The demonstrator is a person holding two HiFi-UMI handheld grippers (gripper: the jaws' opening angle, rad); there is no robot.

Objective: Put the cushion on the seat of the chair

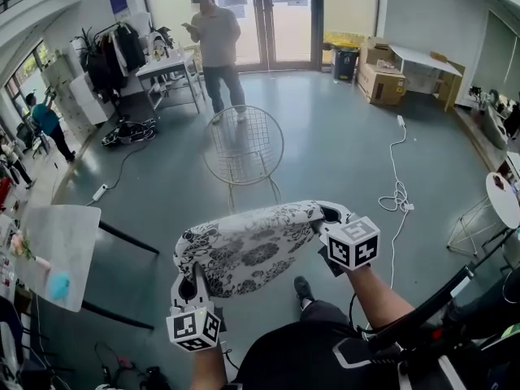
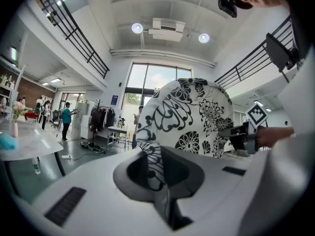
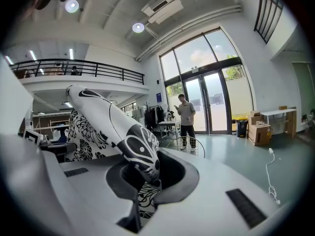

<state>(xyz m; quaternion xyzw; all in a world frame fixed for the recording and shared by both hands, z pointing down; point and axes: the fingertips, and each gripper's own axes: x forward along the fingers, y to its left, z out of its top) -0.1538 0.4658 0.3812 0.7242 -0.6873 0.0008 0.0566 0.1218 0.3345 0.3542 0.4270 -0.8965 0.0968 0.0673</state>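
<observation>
Two grippers share one cushion (image 1: 248, 246), white with a black flower print, and hold it in the air above the grey-green floor (image 1: 341, 153).

The left gripper (image 1: 193, 281) is pressed together on the cushion's near left corner. In the left gripper view a narrow fold of the printed cloth runs down between the jaws, which squeeze it tight. The rest of the cushion rises beyond them like a rounded panel.

The right gripper (image 1: 327, 214) pinches the far right corner in the same way. In the right gripper view its jaws are clamped on a bunched bit of cloth, and the cushion stretches away up and to the left.

Between the two grips the cushion lies roughly flat, its left end lower than its right in the head view.

The chair (image 1: 242, 146), a wire one with a round back, stands on the floor beyond the cushion, apart from it. The cushion is not yet on the seat.

A standing person (image 1: 218, 43) is behind the chair, near the glass doors (image 1: 272, 15). A pale table (image 1: 61, 242) sits at the left of the head view. Cardboard boxes (image 1: 380, 80) stand far off on the right, and a white cable (image 1: 396, 189) trails across the floor on that side.
</observation>
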